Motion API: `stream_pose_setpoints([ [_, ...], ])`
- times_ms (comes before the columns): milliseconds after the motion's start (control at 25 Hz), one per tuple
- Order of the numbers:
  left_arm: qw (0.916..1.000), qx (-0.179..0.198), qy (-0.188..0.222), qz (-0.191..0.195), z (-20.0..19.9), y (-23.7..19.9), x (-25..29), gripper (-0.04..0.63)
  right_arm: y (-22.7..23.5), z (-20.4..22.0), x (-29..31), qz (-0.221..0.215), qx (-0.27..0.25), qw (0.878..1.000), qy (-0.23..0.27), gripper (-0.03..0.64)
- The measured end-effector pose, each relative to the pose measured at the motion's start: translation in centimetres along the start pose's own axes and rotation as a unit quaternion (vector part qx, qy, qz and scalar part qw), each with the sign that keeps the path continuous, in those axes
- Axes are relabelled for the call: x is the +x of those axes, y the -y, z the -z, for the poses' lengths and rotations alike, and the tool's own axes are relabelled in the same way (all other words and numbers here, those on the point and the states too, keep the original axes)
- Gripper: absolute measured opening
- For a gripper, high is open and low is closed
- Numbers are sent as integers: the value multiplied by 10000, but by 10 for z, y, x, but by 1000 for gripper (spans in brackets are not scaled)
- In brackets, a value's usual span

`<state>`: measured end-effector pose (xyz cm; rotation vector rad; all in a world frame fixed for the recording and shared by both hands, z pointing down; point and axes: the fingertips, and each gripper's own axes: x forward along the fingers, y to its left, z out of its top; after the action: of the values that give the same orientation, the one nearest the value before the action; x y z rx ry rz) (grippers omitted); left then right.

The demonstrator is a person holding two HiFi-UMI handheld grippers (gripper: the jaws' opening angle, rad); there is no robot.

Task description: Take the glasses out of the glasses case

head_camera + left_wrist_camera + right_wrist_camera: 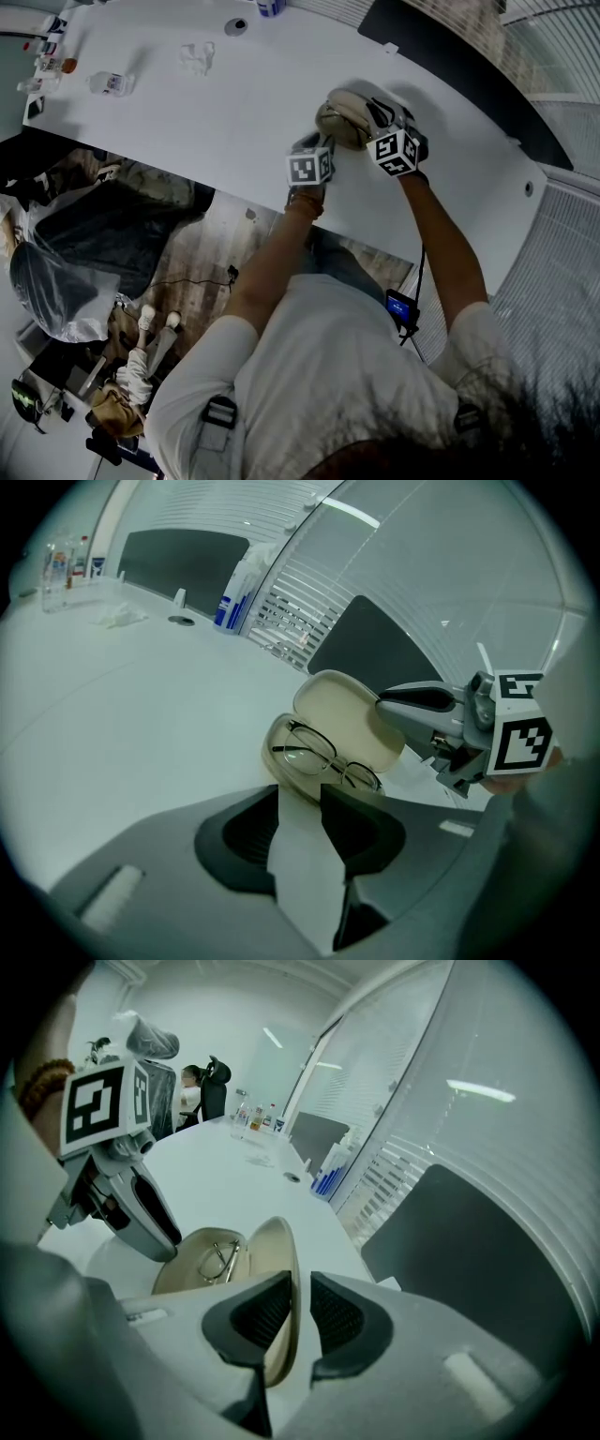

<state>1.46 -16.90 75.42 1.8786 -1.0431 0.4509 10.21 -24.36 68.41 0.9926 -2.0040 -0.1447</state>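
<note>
A beige glasses case [342, 117] lies open on the white table [187, 122], near its front edge. In the left gripper view the lid [342, 710] stands up and black-rimmed glasses [323, 757] lie folded in the base. My left gripper [300, 794] has its jaws a little apart, tips against the near rim of the base, with pale table showing between them. My right gripper [300, 1288] straddles the raised lid's edge [284, 1269]; a pale gap shows between lid and right pad. In the head view the left gripper [325, 141] and right gripper [368, 111] flank the case.
Far left on the table stand small bottles [47, 56], a clear packet [111, 82] and a crumpled tissue [197, 58]. A spray bottle [234, 592] stands at the back by a dark panel [450, 66]. A person [197, 1091] sits at the far end.
</note>
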Motion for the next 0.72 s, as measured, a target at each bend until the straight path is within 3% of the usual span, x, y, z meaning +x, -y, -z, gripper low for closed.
stream_pose_setpoints([
  [720, 10000, 53, 18, -31, -3, 2, 0, 144, -27, -20, -17, -127, -62, 9994, 311, 61],
])
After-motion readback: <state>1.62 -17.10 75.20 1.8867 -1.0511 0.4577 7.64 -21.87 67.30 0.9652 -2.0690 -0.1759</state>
